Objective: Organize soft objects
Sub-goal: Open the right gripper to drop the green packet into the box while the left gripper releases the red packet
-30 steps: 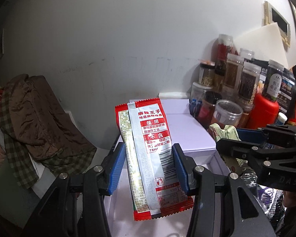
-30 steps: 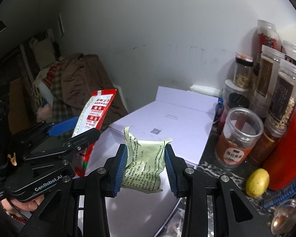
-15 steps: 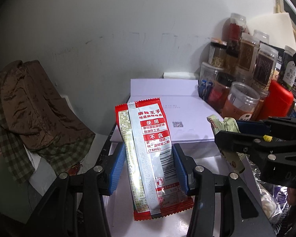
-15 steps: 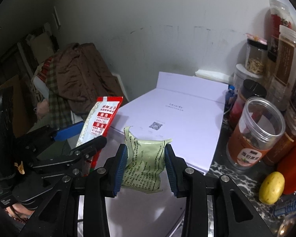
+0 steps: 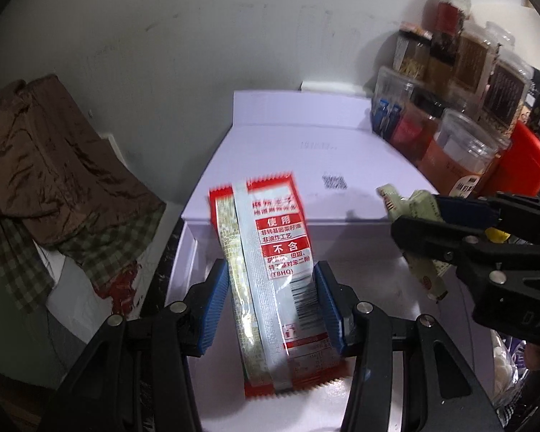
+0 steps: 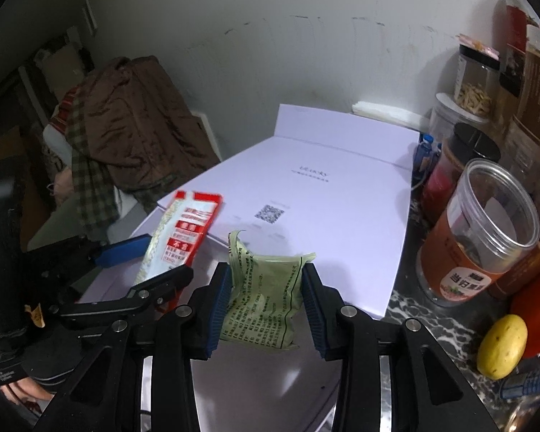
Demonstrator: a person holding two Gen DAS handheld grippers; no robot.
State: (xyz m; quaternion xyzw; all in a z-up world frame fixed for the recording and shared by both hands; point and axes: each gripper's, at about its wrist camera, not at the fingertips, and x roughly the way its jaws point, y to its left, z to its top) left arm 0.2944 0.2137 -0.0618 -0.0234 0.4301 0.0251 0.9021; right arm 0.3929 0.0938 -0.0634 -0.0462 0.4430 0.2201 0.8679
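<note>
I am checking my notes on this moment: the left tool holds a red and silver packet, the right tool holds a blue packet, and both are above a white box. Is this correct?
Not quite. The packet in the right tool is pale green, not blue; the right wrist view shows it. The left tool does hold the red and silver packet, and both are above the white box.

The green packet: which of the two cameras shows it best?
The right wrist view. There the green packet sits face-on between the pads of the right gripper, its printed text in full sight. The left wrist view catches only a thin, edge-on sliver of it, partly behind that gripper's black frame.
</note>
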